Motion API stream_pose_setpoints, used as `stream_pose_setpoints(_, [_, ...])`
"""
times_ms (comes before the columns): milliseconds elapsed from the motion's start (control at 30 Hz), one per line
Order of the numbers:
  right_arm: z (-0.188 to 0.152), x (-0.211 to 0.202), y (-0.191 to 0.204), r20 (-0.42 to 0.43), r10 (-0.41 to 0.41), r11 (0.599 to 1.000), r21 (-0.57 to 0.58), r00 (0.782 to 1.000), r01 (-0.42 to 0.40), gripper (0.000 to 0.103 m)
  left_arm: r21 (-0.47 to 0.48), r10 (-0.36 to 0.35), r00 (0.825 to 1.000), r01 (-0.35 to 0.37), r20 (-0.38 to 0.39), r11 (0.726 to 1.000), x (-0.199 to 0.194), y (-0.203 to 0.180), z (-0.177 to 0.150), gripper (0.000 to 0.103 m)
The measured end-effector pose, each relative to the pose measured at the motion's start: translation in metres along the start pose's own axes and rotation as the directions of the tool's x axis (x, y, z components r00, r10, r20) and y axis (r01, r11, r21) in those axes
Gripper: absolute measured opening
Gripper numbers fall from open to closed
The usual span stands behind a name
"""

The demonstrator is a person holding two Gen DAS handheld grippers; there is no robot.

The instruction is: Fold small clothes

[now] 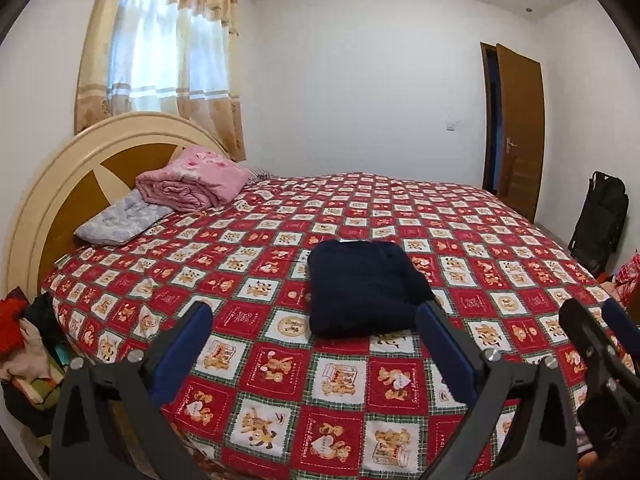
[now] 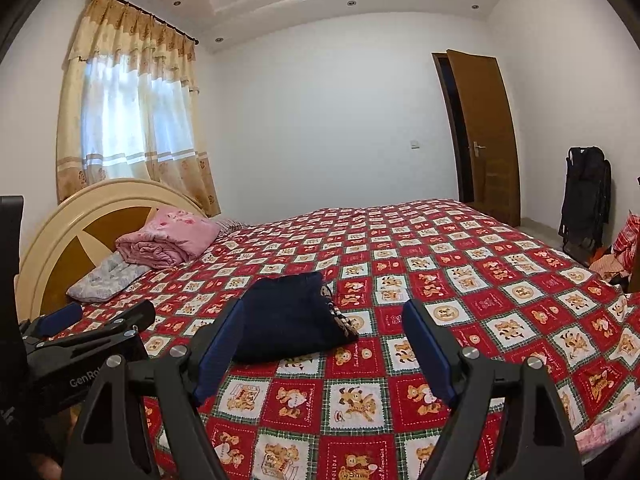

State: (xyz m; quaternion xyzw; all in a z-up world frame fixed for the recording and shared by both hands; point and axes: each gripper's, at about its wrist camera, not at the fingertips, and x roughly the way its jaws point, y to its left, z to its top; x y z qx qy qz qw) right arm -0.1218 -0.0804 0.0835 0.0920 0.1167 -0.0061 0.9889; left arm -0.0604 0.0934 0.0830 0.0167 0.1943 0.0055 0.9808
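Note:
A dark navy garment (image 1: 362, 288) lies folded in a compact bundle on the red teddy-bear bedspread (image 1: 280, 380); it also shows in the right wrist view (image 2: 288, 316), with a patterned part at its right edge. My left gripper (image 1: 316, 316) is open and empty, held back from the bundle's near edge. My right gripper (image 2: 324, 316) is open and empty, also short of the bundle. The right gripper shows at the right edge of the left wrist view (image 1: 596, 312). The left gripper shows at the left of the right wrist view (image 2: 100, 316).
A folded pink blanket (image 1: 192, 180) and a grey pillow (image 1: 120, 220) lie by the round headboard (image 1: 60, 184). Clothes are piled beside the bed at left (image 1: 24, 344) and right (image 2: 624, 248). A brown door (image 2: 484, 132) stands open; a black folded chair (image 2: 588, 196) leans on the wall.

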Motion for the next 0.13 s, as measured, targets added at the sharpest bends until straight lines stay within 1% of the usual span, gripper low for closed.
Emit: stream_pose_setpoints(133, [-0.0006,0.0,-0.0018,-0.002,0.002,1.0,0.002,1.0,-0.002,0.081,0.004,0.01,1.0,-0.01,0.0,1.0,0.0011,-0.0016,0.0003,0.103])
